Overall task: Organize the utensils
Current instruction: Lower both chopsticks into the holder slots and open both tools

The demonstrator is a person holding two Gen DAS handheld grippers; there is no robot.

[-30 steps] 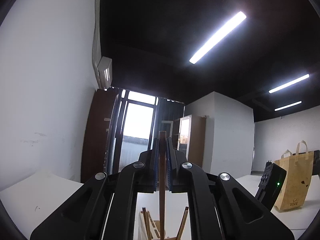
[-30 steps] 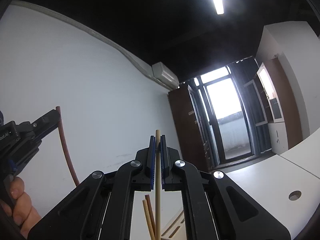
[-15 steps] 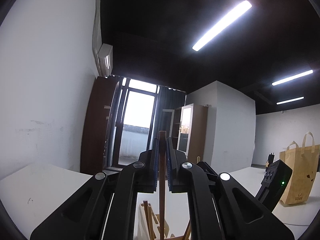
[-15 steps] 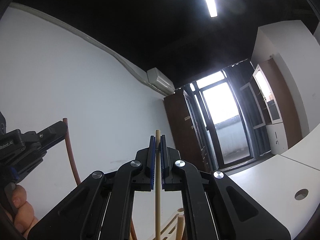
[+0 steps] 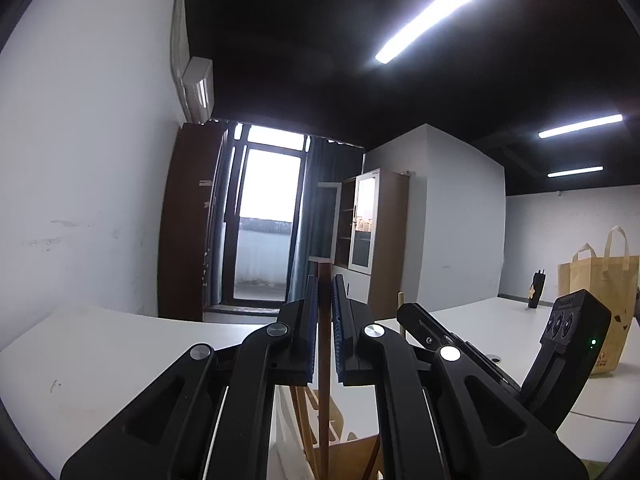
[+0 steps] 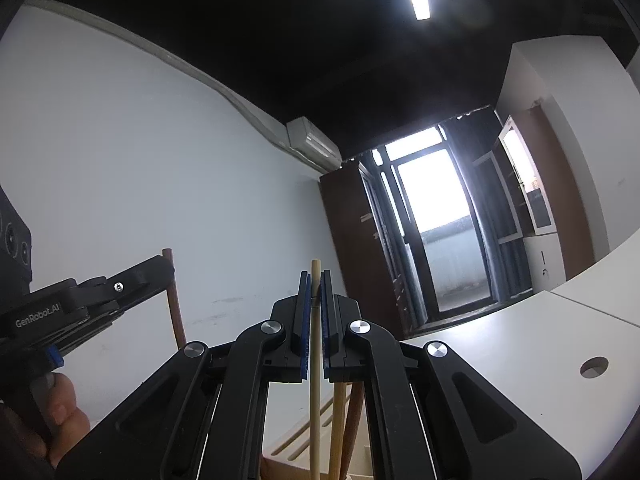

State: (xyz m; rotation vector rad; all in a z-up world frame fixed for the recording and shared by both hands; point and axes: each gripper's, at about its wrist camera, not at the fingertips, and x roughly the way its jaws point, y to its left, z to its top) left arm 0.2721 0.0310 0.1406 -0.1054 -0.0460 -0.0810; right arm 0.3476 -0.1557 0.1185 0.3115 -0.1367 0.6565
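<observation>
My left gripper (image 5: 325,280) is shut on a dark brown chopstick (image 5: 323,380) that stands upright, its lower end down in a wooden utensil holder (image 5: 340,424) on the white table. My right gripper (image 6: 315,278) is shut on a pale wooden chopstick (image 6: 315,400), also upright, over the same slatted holder (image 6: 296,440). Other sticks (image 6: 340,424) lean inside it. In the right wrist view the left gripper (image 6: 170,268) shows at the left with its brown chopstick (image 6: 175,312). In the left wrist view the right gripper (image 5: 404,310) sits just right of mine.
A white table (image 5: 112,352) spreads around the holder, with a round cable hole (image 6: 594,367) at the right. A paper bag (image 5: 600,304) and a small black device (image 5: 536,290) stand far right. A person's hand (image 6: 60,420) grips the left tool.
Both grippers have sunk with their chopsticks toward the holder. The left one has also drawn closer to the right gripper, which now appears larger beside it.
</observation>
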